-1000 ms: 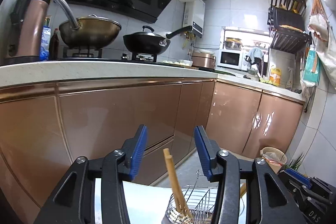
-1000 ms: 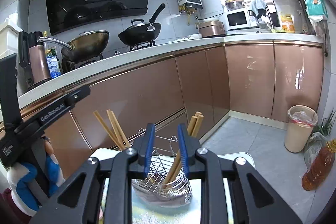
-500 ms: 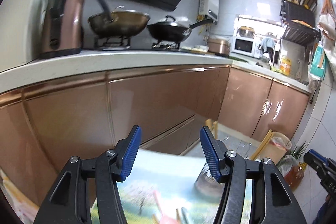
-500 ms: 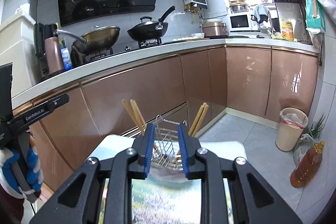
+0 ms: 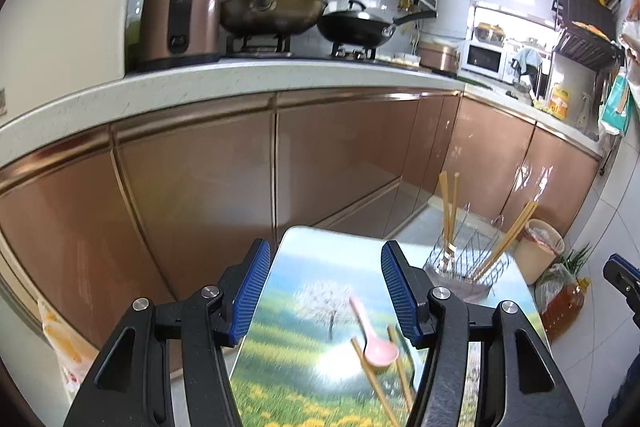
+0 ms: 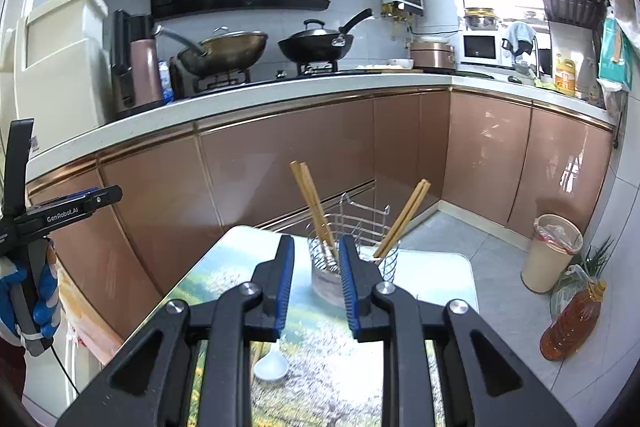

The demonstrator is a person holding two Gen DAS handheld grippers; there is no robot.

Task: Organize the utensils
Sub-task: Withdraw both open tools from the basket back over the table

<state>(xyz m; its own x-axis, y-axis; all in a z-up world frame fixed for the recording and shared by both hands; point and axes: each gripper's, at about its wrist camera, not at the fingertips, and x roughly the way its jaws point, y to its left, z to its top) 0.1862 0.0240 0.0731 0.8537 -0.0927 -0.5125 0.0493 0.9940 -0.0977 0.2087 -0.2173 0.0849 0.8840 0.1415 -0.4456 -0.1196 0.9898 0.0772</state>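
A wire utensil holder [image 6: 352, 251] stands at the far end of a small table with a landscape print [image 5: 304, 291]. Two pairs of wooden chopsticks [image 6: 314, 207] lean in it. My left gripper [image 5: 326, 291] is open above the table's near part, with nothing between its blue pads. Below it lie a pink spoon [image 5: 374, 341] and loose chopsticks [image 5: 380, 383]. My right gripper [image 6: 317, 287] hovers short of the holder, its jaws a narrow gap apart and empty. A white spoon [image 6: 272, 363] lies on the table under it.
Copper-coloured kitchen cabinets [image 6: 280, 167] run behind the table under a white worktop with pans. A bin [image 6: 554, 251] and an oil bottle [image 6: 572, 327] stand on the floor at the right. A gloved hand [image 6: 40, 303] holds the left gripper at the left edge.
Both grippers have drawn back from the holder, so more of the table shows. The left one swung aside, its pads now wider apart, and the pink spoon came into view.
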